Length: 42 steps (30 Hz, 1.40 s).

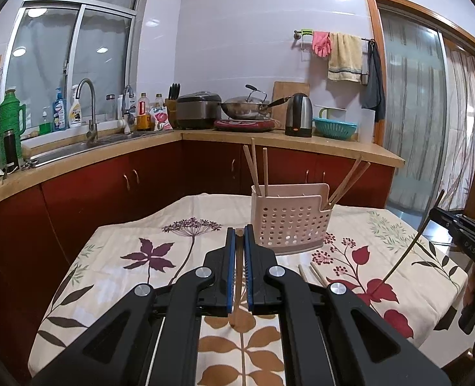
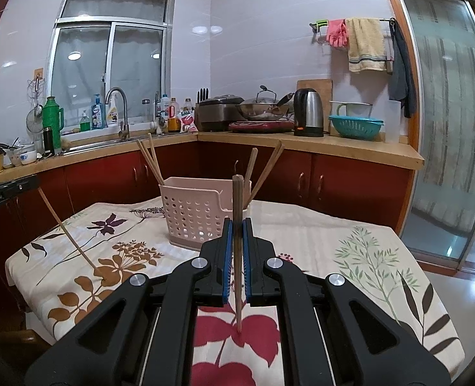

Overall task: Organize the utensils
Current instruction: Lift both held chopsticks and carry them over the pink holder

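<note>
My left gripper (image 1: 239, 239) pinches one pale wooden chopstick (image 1: 238, 276) between its blue pads, jaws pressed tight on it, just in front of the pink perforated plastic utensil caddy (image 1: 290, 225). My right gripper (image 2: 236, 230) clamps a second wooden chopstick (image 2: 237, 212) upright, also in front of the caddy — five chopsticks (image 2: 150, 160) already lean inside it. Two loose chopsticks (image 1: 314, 273) lie on the floral tablecloth (image 1: 134, 257) before the caddy.
</note>
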Motion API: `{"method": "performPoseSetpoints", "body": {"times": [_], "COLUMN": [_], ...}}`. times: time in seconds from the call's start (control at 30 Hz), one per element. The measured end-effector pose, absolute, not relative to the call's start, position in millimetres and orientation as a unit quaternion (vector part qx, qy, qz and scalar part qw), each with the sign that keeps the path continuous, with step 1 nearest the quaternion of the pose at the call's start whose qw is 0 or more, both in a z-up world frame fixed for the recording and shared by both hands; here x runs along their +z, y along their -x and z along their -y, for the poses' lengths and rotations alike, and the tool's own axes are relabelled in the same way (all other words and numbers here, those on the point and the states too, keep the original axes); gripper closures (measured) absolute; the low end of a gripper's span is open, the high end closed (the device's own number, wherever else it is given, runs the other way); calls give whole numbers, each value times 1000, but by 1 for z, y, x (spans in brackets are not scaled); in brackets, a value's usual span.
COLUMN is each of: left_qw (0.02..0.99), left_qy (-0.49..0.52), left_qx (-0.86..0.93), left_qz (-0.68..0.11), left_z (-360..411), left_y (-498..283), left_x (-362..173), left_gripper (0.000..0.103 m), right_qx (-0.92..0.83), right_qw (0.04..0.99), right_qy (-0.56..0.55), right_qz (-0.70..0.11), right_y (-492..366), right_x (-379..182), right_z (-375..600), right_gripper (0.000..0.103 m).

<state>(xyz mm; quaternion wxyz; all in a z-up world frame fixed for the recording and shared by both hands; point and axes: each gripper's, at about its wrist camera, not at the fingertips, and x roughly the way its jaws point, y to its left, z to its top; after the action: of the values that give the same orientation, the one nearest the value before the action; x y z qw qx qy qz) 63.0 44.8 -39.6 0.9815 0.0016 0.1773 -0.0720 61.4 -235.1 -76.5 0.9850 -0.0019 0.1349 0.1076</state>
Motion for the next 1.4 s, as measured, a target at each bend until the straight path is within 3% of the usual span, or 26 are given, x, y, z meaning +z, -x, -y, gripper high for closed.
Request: {"method": "performPoseSetpoints", "body": {"times": [0.47,1.0,1.4], "left_qw": [985,992,992], "left_qy": [-8,25,41], "left_qx": [-95,-115,-114], "left_qz": [-144,-50,-23], "left_z": [-32,-4,14], "left_y": [-75,-132,-192], "left_x": [-3,47,40], "left_gripper": [97,97,97], "right_qx": [119,150,147], "right_qw": [987,989,989], "right_qy": [-7,-8,-25], "right_qz": [-108,-3,-8], "right_y": [-78,-140,-212], "right_x": [-46,20,5], "right_z": [232,219,218], "right_gripper": [96,96,96]}}
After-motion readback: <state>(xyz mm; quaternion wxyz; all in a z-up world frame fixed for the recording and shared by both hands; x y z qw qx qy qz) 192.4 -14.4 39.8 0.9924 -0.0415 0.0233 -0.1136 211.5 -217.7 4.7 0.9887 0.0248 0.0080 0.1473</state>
